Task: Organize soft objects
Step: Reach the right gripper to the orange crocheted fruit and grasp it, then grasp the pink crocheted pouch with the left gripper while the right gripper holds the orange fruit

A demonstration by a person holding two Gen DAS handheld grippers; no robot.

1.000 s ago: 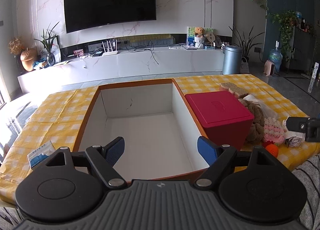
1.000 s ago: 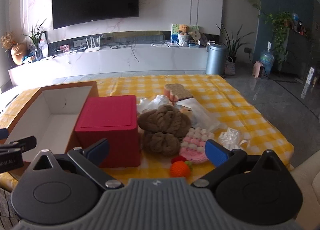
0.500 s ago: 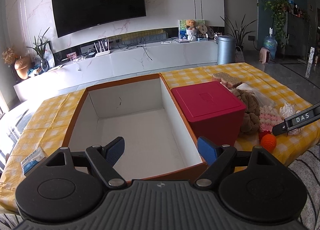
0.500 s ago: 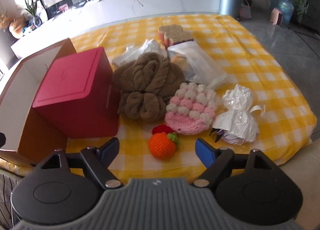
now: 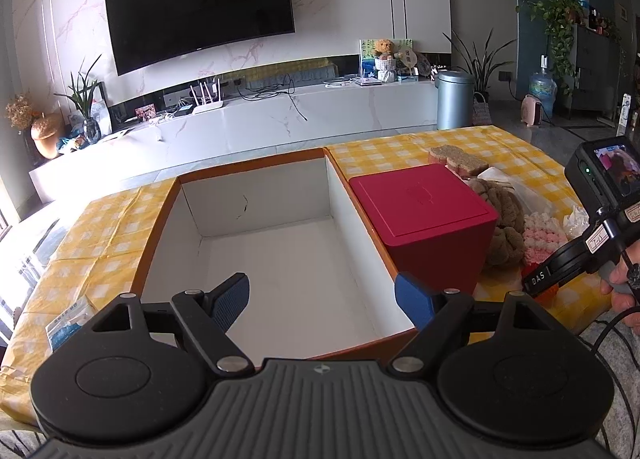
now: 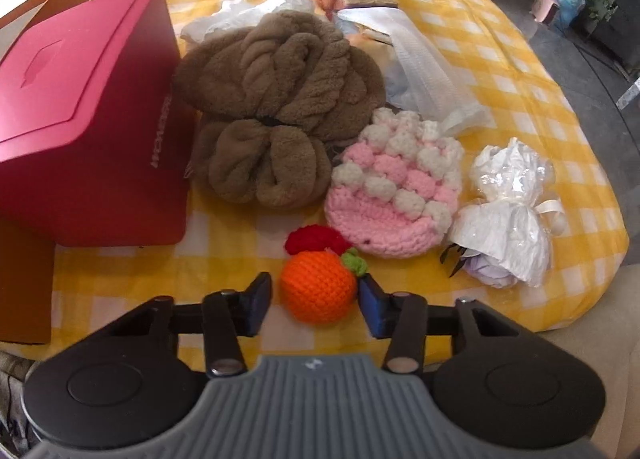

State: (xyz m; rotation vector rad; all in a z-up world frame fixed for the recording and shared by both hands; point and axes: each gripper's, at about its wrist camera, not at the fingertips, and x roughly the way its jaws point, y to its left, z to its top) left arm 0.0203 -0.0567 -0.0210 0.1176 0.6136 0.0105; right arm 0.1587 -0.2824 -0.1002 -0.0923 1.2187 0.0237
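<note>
Lowered since a moment ago, right gripper [image 6: 316,301] open around orange knitted ball [image 6: 318,286] near the surface's front edge, ready to grasp; left gripper [image 5: 322,297] open, empty.

Left gripper [image 5: 322,297] level, held forward, jaws spread wide, nothing between the pads. Right gripper [image 6: 316,299] pitched steeply downward, jaws partly closed with a narrow gap on each side, not clamped. Person's right hand [image 5: 624,287] wraps that gripper's handle, seen from the left wrist.
</note>
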